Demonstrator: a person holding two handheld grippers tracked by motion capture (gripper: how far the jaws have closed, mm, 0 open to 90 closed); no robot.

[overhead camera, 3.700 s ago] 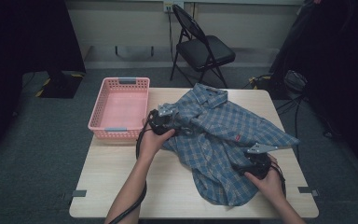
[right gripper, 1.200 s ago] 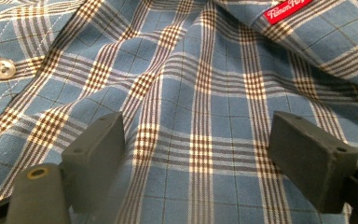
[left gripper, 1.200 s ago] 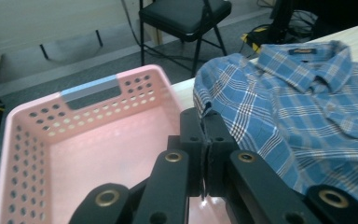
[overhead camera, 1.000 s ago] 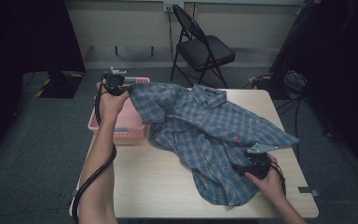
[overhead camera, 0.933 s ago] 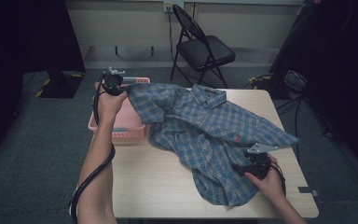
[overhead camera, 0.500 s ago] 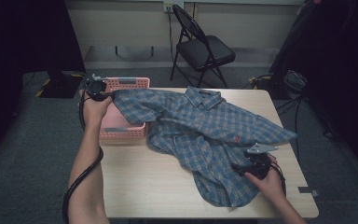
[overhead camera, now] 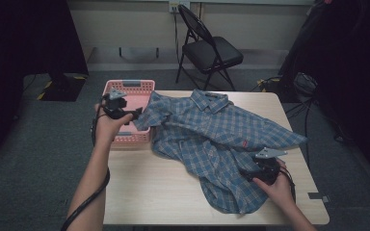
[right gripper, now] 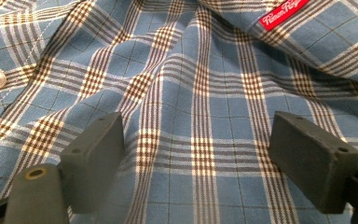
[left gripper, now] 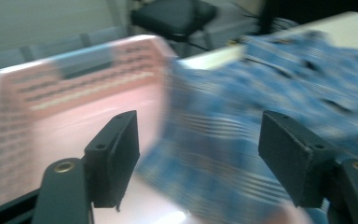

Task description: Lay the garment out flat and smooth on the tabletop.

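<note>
Blue plaid shirt [overhead camera: 221,144] spread flat on table [overhead camera: 149,192], long axis diagonal: collar toward far edge, hem toward near right corner; left sleeve draped over rim of pink basket [overhead camera: 125,89]. Left gripper [overhead camera: 136,114] over basket, jaws just opened wide, sleeve between, unpinched. Right gripper [overhead camera: 250,174] on hem, jaws spread, pads clear of cloth.

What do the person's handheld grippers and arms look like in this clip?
Both the left gripper and the right gripper are black, each topped by a grey three-cornered plate, with blocky rectangular black pads. A black cable trails along the bare left forearm; no sleeves are visible.
</note>
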